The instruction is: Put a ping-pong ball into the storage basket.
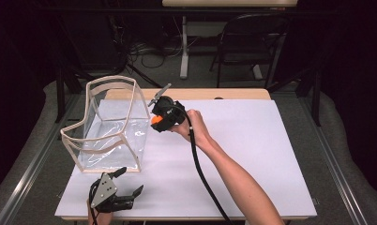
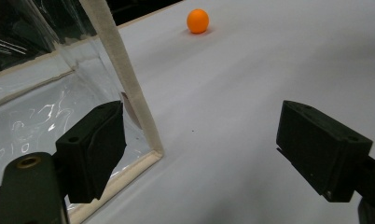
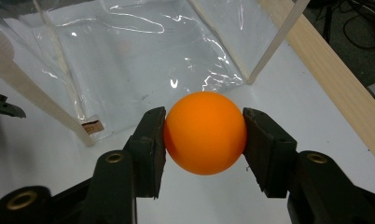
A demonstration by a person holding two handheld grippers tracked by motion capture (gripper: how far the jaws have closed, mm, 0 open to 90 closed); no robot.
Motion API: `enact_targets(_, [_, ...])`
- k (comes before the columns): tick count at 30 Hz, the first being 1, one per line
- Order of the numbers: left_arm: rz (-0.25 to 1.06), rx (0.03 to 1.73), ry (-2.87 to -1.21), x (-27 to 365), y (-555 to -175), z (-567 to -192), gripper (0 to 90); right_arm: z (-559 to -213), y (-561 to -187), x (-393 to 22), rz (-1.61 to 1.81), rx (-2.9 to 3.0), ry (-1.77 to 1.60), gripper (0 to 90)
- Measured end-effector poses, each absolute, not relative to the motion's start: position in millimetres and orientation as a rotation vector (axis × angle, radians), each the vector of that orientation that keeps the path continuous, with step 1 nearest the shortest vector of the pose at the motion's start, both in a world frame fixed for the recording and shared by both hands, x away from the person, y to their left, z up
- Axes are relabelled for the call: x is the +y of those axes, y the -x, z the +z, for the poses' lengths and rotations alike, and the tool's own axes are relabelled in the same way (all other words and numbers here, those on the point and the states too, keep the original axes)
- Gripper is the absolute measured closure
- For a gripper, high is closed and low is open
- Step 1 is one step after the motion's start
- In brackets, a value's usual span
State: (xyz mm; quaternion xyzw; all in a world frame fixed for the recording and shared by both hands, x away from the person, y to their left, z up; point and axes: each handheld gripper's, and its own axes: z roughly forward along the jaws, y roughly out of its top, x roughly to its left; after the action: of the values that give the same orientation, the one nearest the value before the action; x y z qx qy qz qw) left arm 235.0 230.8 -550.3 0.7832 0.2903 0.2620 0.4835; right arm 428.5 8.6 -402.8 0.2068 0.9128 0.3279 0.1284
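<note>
Right gripper (image 3: 204, 135) clamps orange ball (image 3: 205, 132) between both jaws, held above white table sheet (image 1: 252, 140) just beside near corner of clear plastic bag (image 1: 112, 129) with cream trim; left gripper (image 2: 199, 149) jaws wide, nothing between, resting at bag's front corner, one jaw against trim

The right gripper (image 1: 154, 117) clamps an orange ball (image 1: 155, 120) between its jaws, just beside the clear bag (image 1: 109, 126) with cream edging. The left gripper (image 1: 126, 183) sits below that bag, jaws spread wide with only bare white table (image 1: 252, 140) between them.
</note>
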Motion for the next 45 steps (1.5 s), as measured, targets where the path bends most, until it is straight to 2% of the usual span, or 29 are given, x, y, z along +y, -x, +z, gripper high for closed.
enact_targets(45, [0.636,0.708,-1.901,230.7,-234.6,-550.1,15.7,-366.2,-430.0,18.9,1.035,2.603,-0.607,51.1])
